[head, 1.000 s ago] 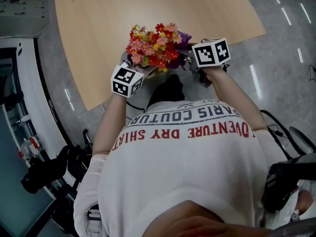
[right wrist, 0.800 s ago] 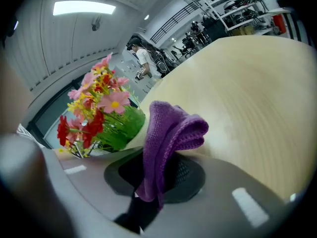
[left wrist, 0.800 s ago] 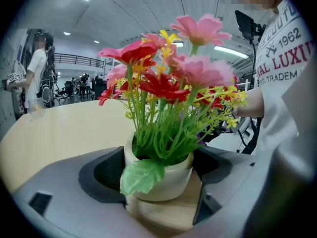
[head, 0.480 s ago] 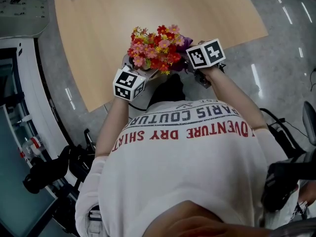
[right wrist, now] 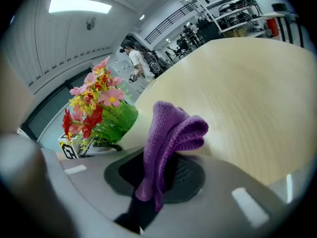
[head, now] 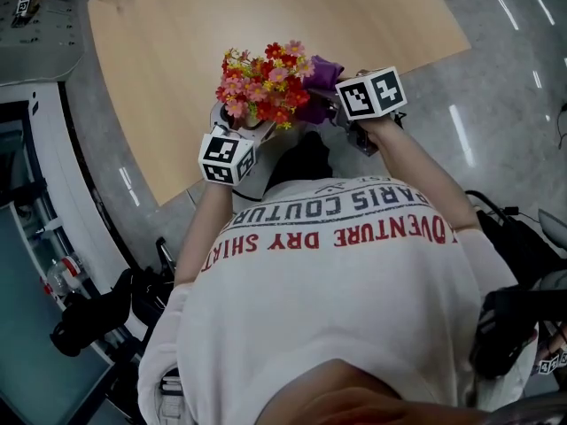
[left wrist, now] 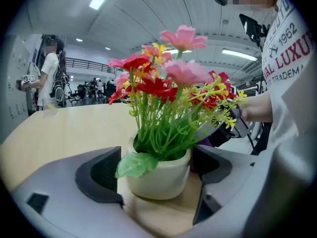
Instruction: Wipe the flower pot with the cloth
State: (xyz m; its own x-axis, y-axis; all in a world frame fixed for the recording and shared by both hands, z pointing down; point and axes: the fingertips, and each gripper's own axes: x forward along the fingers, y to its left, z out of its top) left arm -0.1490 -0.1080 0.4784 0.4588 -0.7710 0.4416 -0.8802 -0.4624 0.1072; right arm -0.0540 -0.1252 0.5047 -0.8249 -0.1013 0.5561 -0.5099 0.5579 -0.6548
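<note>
Steadying step: left gripper (left wrist: 157,202), jaws spread wide, clasps the flower pot (left wrist: 161,175) on both sides near the tabletop (right wrist: 247,93) edge. Right gripper (right wrist: 158,182) is clamped on the purple cloth (right wrist: 171,128), just beside the pot, apparently not yet touching. Next, judged: bring the cloth's fold against the wall. Pot cream, glossy, rounded, full of flowers (left wrist: 168,83).

The only legible print is on the person's white shirt (head: 354,326). In the head view it appears upside down: grey letters "ARIS COUTUR", and next to them a red line, "VENTURE DRY SHIRT". In the left gripper view, part of the shirt's front shows "1962", red "AL LUXU" and "TRADEMA", each cut off at the edge.
</note>
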